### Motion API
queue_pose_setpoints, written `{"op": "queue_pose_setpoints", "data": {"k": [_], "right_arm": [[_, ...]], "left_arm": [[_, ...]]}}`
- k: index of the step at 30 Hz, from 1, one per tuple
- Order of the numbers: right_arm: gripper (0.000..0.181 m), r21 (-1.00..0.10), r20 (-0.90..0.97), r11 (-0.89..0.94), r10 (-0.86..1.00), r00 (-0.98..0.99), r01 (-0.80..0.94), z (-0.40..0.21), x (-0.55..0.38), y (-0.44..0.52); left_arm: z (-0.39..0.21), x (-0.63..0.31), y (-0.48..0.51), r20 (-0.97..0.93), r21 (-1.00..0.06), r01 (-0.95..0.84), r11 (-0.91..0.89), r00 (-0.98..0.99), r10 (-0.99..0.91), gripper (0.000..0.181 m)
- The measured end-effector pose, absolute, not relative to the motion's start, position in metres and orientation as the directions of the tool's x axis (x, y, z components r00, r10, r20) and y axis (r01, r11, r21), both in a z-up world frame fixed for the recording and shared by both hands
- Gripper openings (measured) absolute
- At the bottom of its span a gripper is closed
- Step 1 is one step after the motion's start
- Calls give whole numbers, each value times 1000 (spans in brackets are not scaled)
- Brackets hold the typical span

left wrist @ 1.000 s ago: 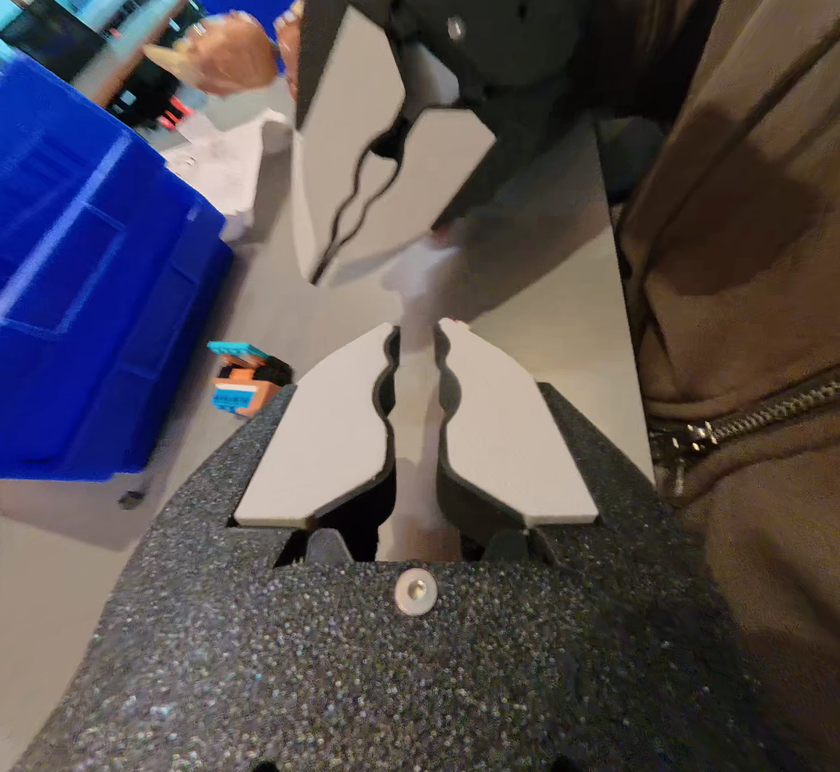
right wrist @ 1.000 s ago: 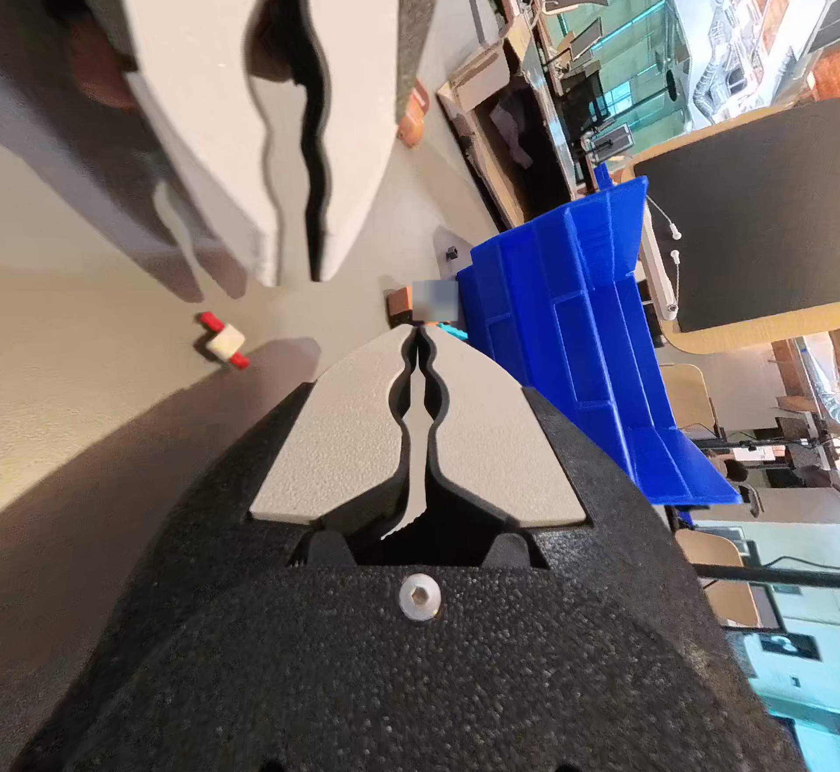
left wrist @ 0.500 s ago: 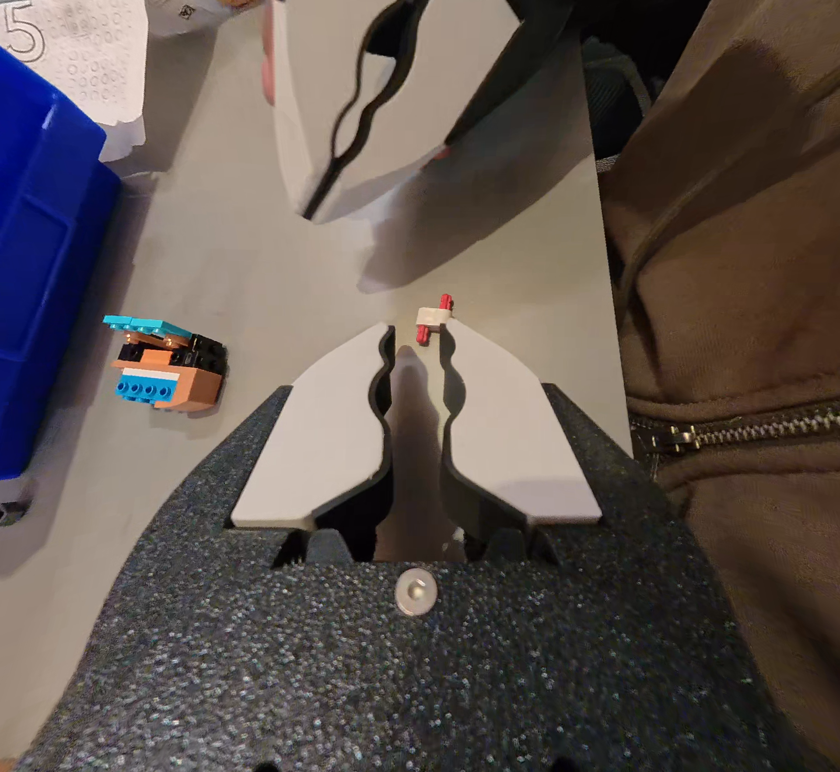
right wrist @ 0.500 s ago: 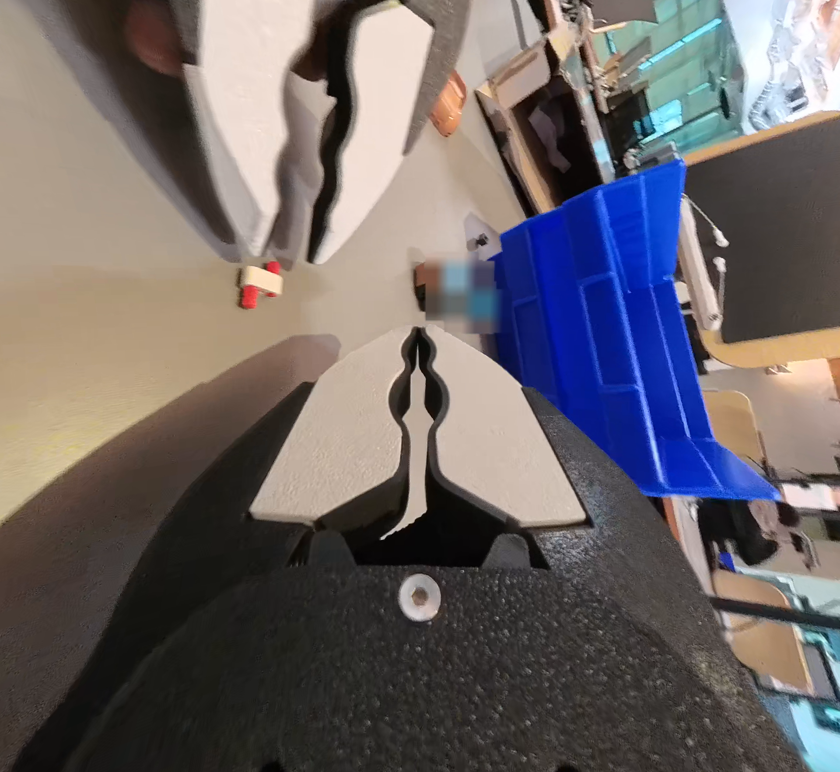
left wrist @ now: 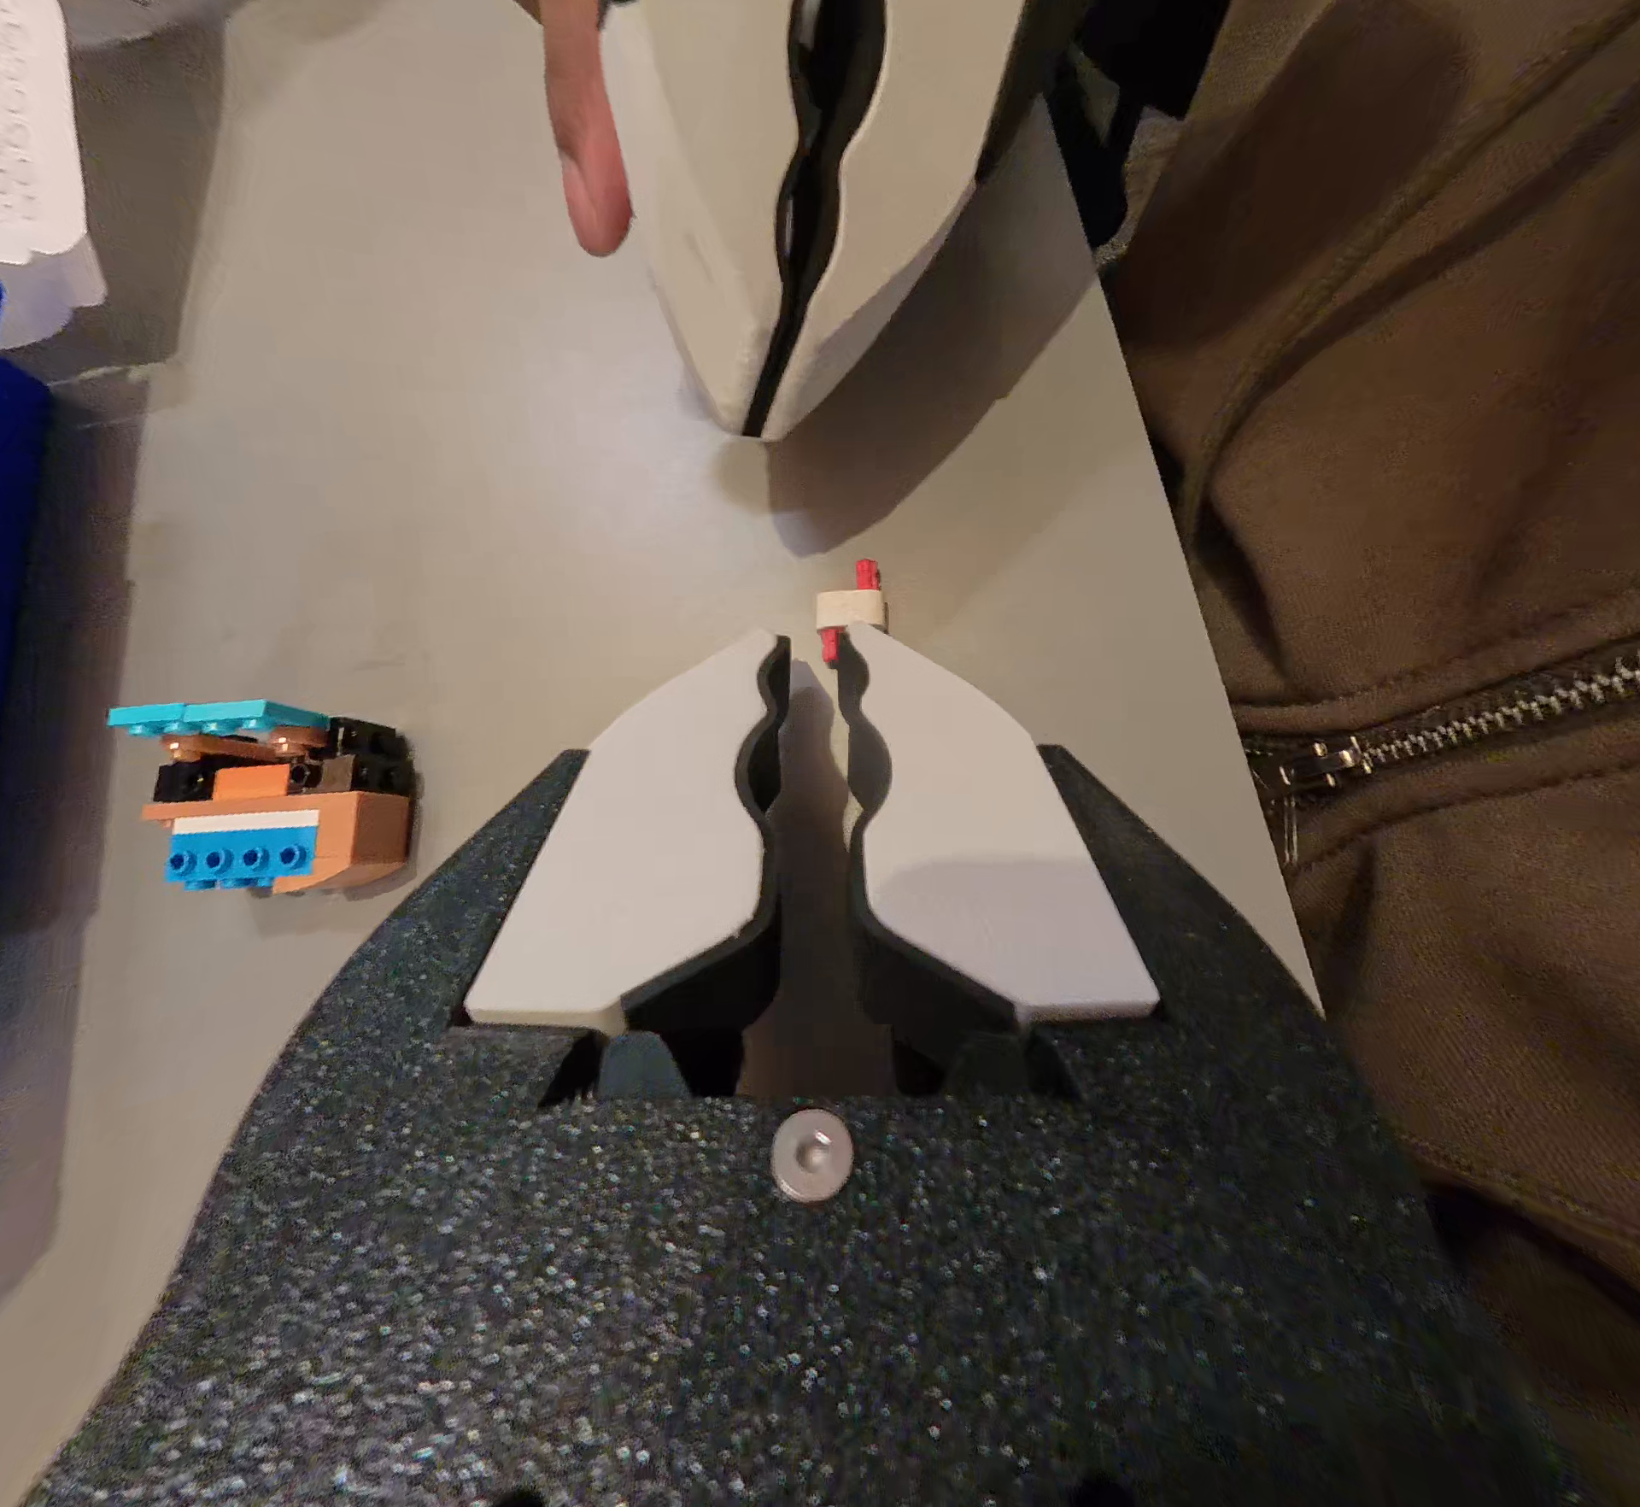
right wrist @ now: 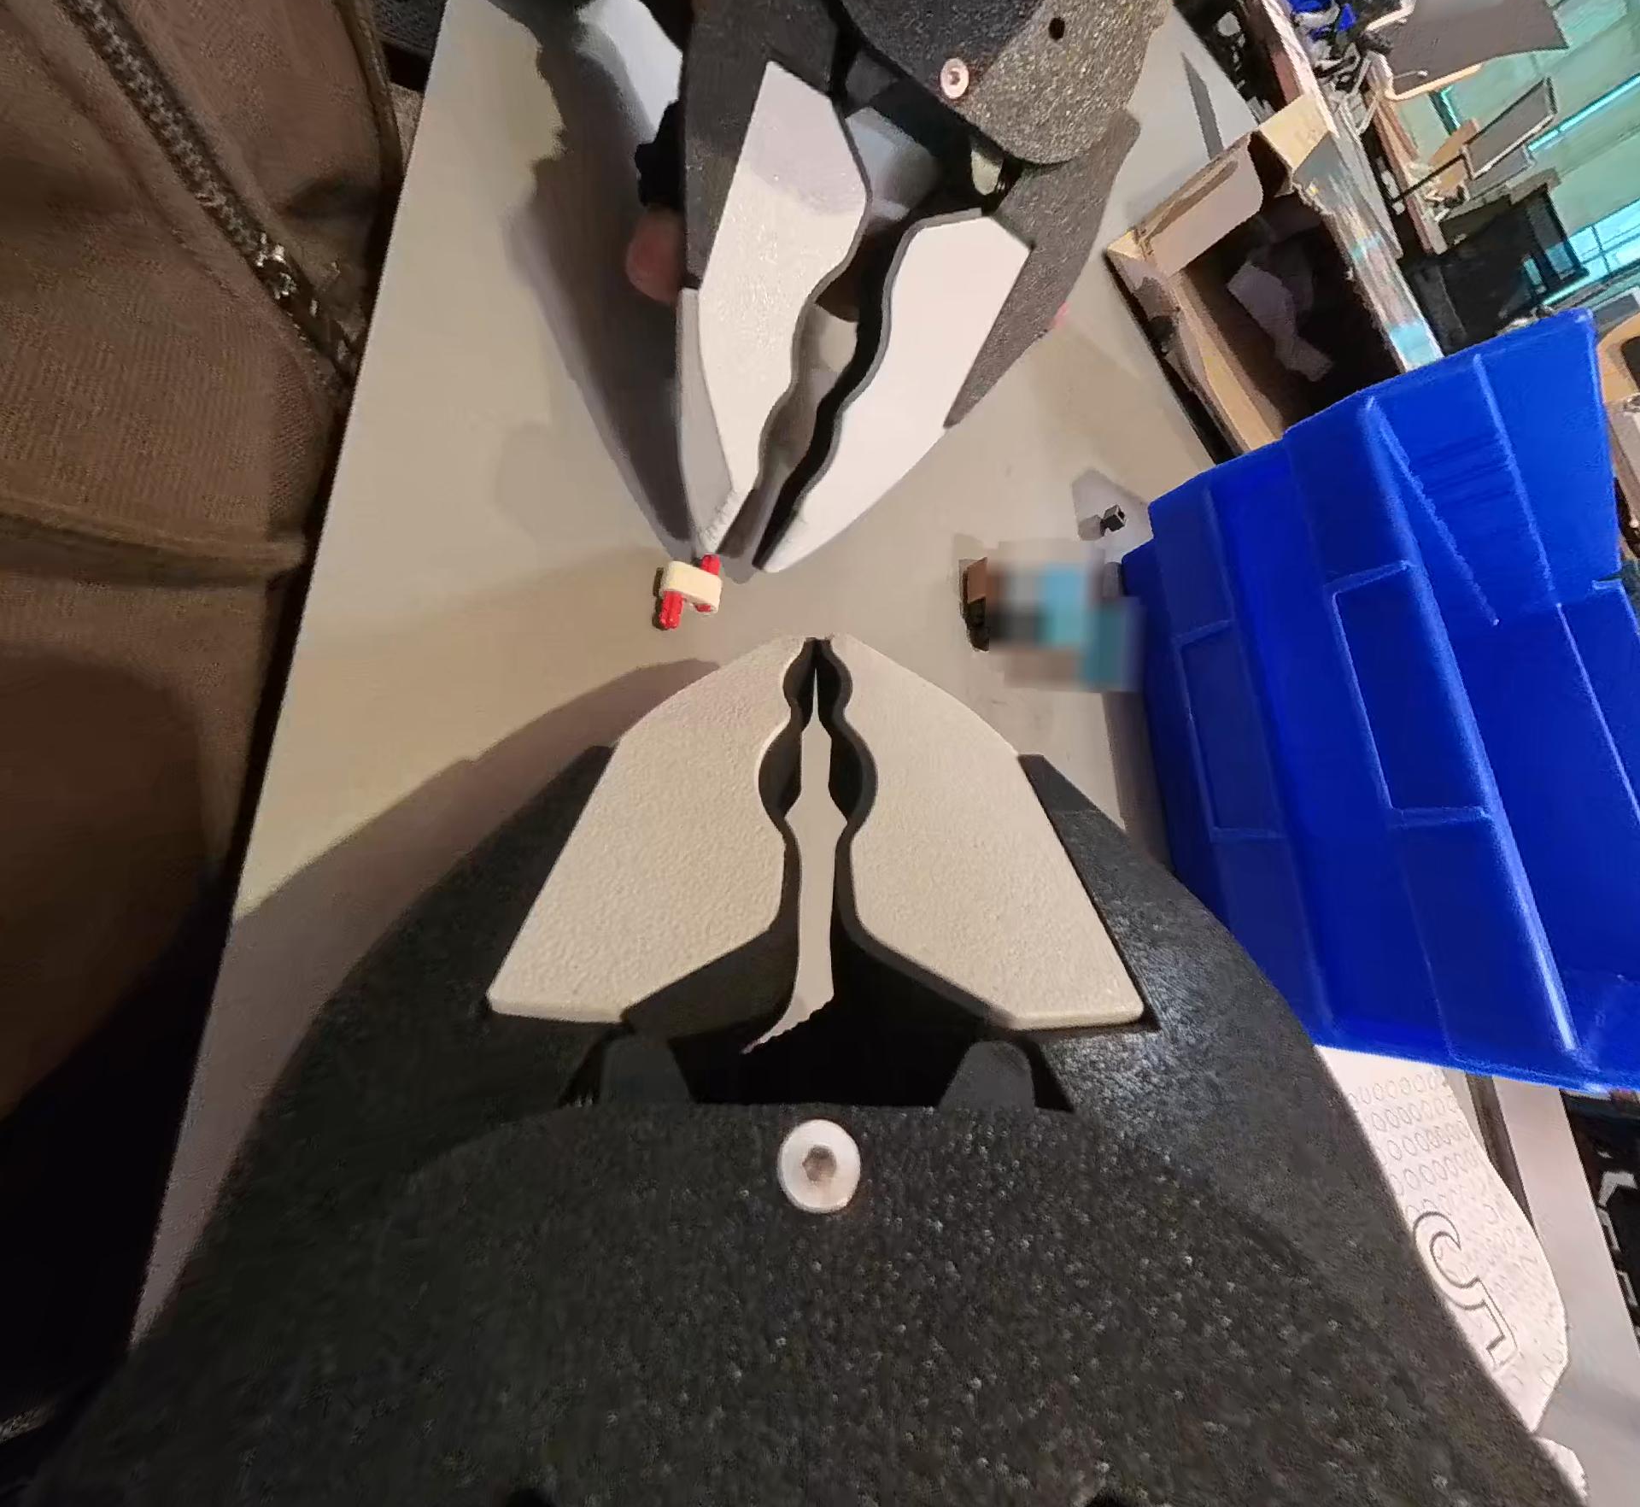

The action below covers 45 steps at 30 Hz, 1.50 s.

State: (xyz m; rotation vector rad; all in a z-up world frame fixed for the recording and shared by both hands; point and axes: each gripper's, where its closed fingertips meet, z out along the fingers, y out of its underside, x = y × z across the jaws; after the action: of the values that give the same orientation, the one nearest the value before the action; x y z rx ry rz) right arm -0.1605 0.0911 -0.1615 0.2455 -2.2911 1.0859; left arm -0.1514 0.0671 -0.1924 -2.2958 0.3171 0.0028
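My left gripper (left wrist: 808,648), jaws slightly apart and empty, has a white-and-red toy-brick pin (left wrist: 850,608) just beside it at one o'clock; right gripper (right wrist: 816,643) jaws together, empty.

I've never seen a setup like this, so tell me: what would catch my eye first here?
Two grey-fingered tools meet tip to tip over a pale table: the left tool slightly open, the right tool nearly closed. Between them lies a tiny white-and-red brick piece, at the left tool's tip. Off to the side sit a small colourful brick model and a big blue bin.
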Motion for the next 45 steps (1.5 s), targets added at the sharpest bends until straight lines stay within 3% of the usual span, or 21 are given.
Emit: {"op": "queue_pose_setpoints", "data": {"k": [11, 25, 30, 34, 37, 41, 45], "right_arm": [[0, -642, 582, 653, 74, -810, -402, -164, -160, 90], [1, -623, 553, 687, 48, -832, -374, -174, -161, 91], [1, -619, 554, 690, 45, -831, -375, -175, -161, 91], [1, -617, 557, 690, 42, -829, -379, -176, -161, 90], [1, -613, 559, 693, 41, -828, -379, -177, -162, 90], [2, -603, 576, 694, 39, -816, -393, -177, -163, 90], [6, -557, 653, 697, 31, -756, -453, -174, -166, 89]], "left_arm": [[-198, -147, 71, -113, -709, -252, -658, 962, -247, 0], [-188, -161, 67, -150, -747, -185, -639, 983, -110, 0], [-192, -160, 72, -115, -738, -131, -662, 991, -69, 21], [-196, -161, 75, -143, -712, -147, -687, 988, -62, 22], [-198, -157, 77, -136, -705, -158, -691, 987, -87, 9], [-197, -157, 77, -159, -708, -188, -681, 982, -106, 8], [-185, -158, 77, -111, -779, -137, -612, 991, -80, 8]]}}
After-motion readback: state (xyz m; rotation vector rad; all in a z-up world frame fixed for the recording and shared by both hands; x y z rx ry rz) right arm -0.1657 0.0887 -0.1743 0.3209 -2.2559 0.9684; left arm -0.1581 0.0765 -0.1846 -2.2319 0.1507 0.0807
